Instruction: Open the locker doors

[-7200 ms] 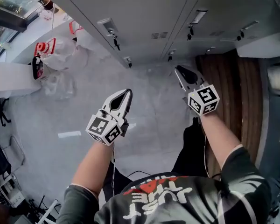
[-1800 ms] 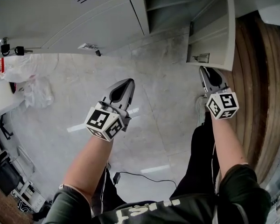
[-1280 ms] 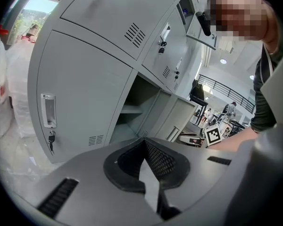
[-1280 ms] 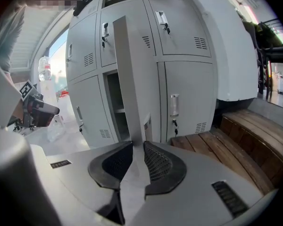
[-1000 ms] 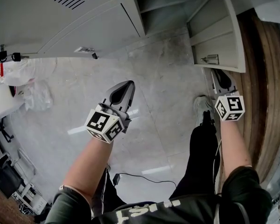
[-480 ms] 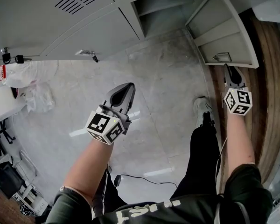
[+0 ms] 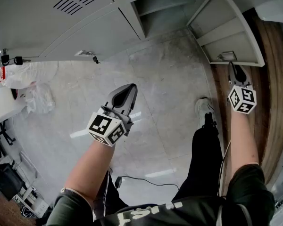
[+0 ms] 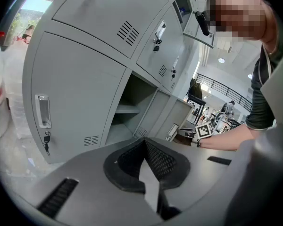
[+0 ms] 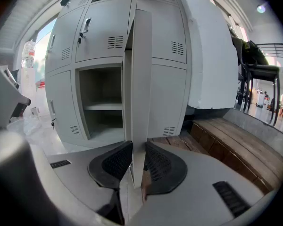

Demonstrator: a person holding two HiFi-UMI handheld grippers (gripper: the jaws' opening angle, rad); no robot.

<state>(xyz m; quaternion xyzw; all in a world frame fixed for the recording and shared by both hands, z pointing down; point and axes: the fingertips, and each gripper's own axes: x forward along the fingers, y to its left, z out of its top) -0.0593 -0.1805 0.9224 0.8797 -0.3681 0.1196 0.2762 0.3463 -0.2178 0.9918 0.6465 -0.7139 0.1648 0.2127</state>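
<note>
Right gripper (image 7: pixel 235 69) pinches the tall edge of the locker door (image 7: pixel 226 32), jaws just loosening. Left gripper (image 7: pixel 127 91), clenched and empty, sits farther away.

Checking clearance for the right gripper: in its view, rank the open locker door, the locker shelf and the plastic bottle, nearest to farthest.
1. open locker door: centre, its edge between the tongs of the right gripper.
2. locker shelf: left of the door, inside the open compartment.
3. plastic bottle: far left, past the lockers.
</note>
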